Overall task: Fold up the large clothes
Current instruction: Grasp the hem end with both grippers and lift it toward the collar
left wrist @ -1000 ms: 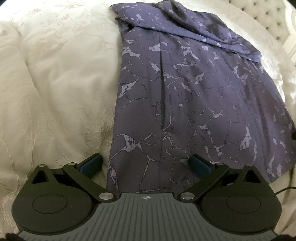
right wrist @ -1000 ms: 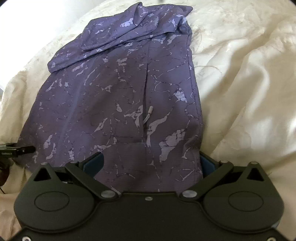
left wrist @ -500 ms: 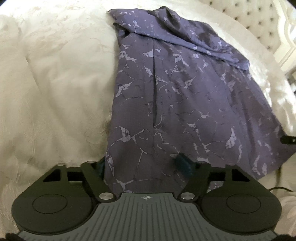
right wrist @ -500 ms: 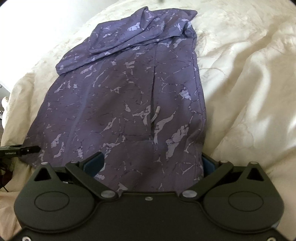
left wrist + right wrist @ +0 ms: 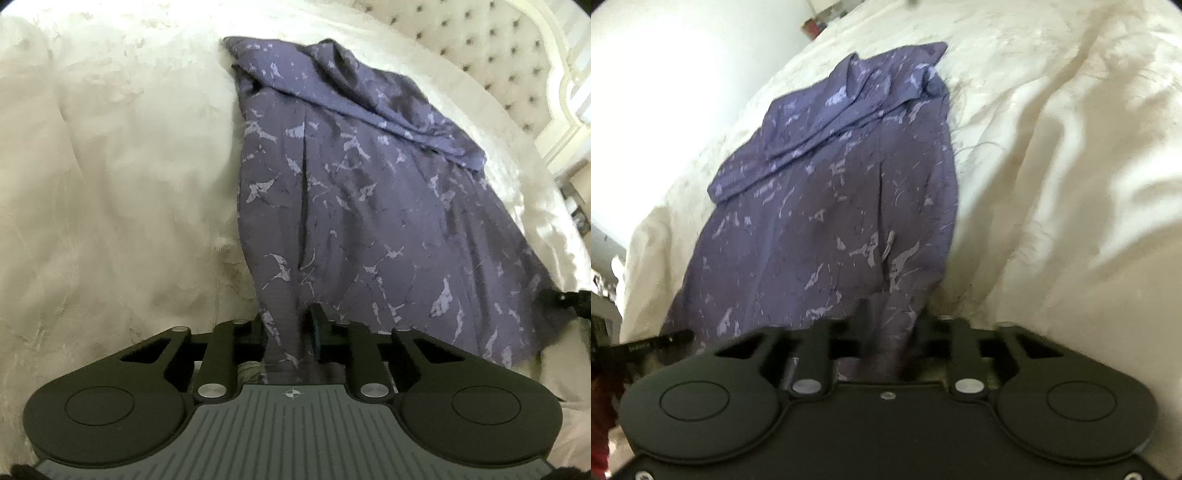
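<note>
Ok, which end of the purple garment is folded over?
The far end of the purple garment: a flap lies diagonally across it, while the near end has none.

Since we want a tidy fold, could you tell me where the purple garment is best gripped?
Grip the purple garment at its near hem corners, coming from the near edge: it lies flat lengthwise on the bed. The left gripper and right gripper are closing on bunched hem there.

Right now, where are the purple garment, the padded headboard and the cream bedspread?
Garment (image 5: 369,206): left wrist view, middle of its flat patterned cloth.
Headboard (image 5: 480,40): left wrist view, tufted panel at top right.
Bedspread (image 5: 1071,166): right wrist view, bare folds right of the garment.
</note>
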The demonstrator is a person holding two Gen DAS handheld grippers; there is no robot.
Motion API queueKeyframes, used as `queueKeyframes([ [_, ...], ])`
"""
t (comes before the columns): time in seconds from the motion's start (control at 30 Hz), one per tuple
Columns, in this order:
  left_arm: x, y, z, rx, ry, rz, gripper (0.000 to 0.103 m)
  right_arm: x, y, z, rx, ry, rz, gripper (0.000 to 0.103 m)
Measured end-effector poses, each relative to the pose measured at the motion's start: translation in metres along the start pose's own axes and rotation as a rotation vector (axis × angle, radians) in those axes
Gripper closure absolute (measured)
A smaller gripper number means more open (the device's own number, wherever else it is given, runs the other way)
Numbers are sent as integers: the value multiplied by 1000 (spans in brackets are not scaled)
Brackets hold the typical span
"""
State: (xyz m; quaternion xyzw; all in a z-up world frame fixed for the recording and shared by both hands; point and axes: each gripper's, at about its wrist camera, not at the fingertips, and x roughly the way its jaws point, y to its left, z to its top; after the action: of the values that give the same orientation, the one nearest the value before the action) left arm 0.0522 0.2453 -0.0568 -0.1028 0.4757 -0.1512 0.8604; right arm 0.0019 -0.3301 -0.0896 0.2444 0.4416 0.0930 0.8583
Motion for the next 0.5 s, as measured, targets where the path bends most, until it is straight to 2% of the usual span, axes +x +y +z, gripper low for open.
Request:
queueKeyframes([
  [0.1, -9, 1, -2, -7, -53, -17, 89, -7, -2, 0, 12, -45, 41, 81],
  [0.23, -22, 4, 0, -36, -135, -44, 90, -19, -9, 1, 56, -123, 118, 84],
  [0.3, -28, 6, 1, -62, -168, -49, 95, -25, -11, 3, 80, -157, 150, 85],
  [0.4, -35, 9, 7, -103, -187, -81, 95, -30, -16, 6, 135, -186, 199, 86],
  [0.5, -37, 5, 11, -83, -191, -77, 95, -30, -17, 9, 150, -192, 219, 86],
])
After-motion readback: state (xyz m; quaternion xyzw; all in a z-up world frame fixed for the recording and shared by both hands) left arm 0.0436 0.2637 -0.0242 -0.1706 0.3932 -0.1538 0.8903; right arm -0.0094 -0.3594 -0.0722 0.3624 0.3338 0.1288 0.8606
